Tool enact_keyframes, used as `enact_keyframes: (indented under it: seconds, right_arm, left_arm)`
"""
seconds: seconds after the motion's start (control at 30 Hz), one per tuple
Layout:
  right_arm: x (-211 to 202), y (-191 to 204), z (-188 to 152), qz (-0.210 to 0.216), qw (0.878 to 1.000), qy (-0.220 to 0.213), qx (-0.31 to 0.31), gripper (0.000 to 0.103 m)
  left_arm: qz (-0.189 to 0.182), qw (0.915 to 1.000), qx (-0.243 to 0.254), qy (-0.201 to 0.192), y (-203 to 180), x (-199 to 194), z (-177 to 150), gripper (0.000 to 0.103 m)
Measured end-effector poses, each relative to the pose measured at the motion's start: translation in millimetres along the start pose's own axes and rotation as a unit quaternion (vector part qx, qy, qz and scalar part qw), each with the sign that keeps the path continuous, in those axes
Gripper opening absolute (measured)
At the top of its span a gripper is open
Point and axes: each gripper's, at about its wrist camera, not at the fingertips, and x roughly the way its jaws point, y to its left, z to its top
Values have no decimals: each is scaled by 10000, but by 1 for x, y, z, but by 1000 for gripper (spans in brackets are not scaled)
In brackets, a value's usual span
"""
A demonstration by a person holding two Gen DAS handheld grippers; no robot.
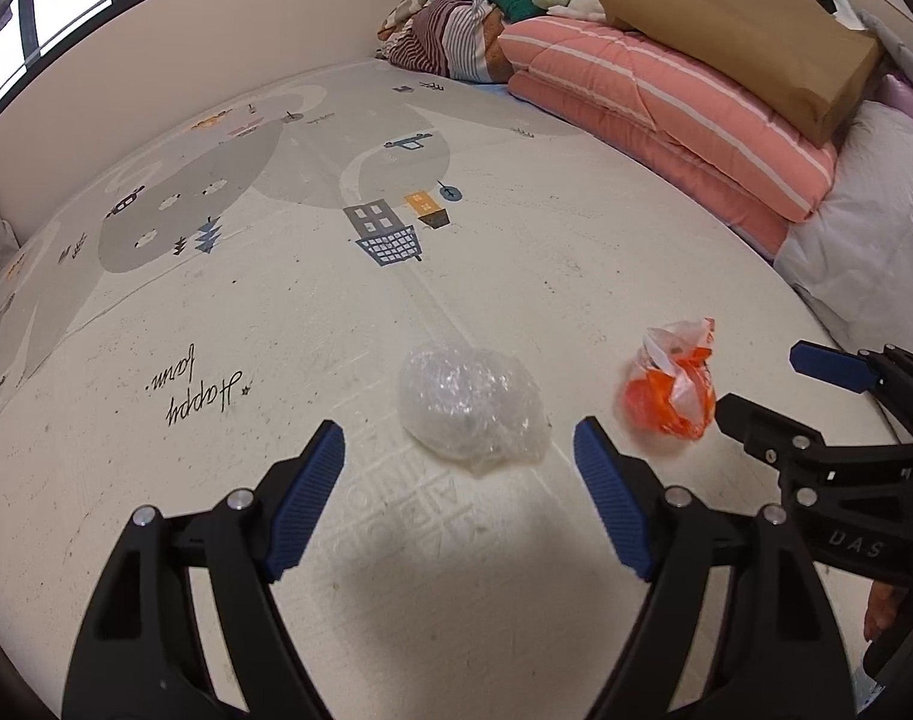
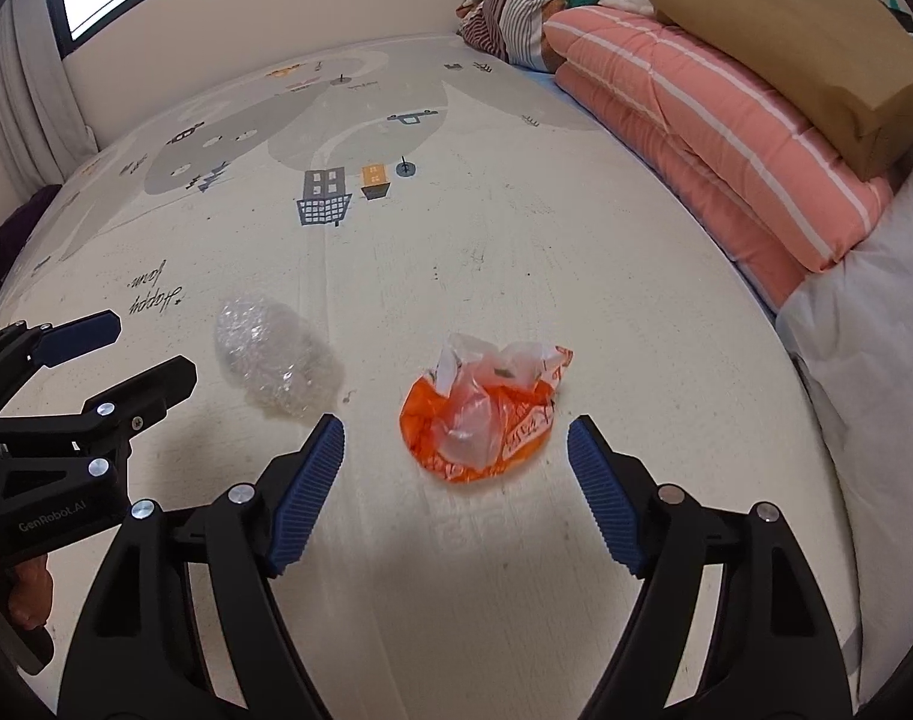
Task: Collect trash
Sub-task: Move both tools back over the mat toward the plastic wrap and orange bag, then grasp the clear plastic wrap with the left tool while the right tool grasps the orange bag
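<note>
Right now both claws hang spread wide above the printed play mat point(image 1: 336, 312), gripping nothing: the left gripper point(image 1: 459, 444) faces a crumpled wad of clear plastic wrap point(image 1: 471, 405) just ahead of its tips, at twelve o'clock. Beside it, the right gripper point(image 2: 456, 441) frames a scrunched orange-and-white plastic bag point(image 2: 483, 414), while folded pink striped bedding point(image 2: 726, 138) lies well off at two o'clock
</note>
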Motion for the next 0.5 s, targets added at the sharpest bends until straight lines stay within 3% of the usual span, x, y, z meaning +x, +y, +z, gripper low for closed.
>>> enact_keyframes:
  seconds: [0.4, 0.5]
  right_arm:
    - [62, -13, 5, 185, 9994, 287, 57, 74]
    - [68, -13, 4, 265, 9990, 353, 55, 74]
  left_arm:
    - [-81, 9992, -116, 364, -2, 78, 7, 79]
    - [-73, 9992, -43, 383, -5, 82, 5, 62]
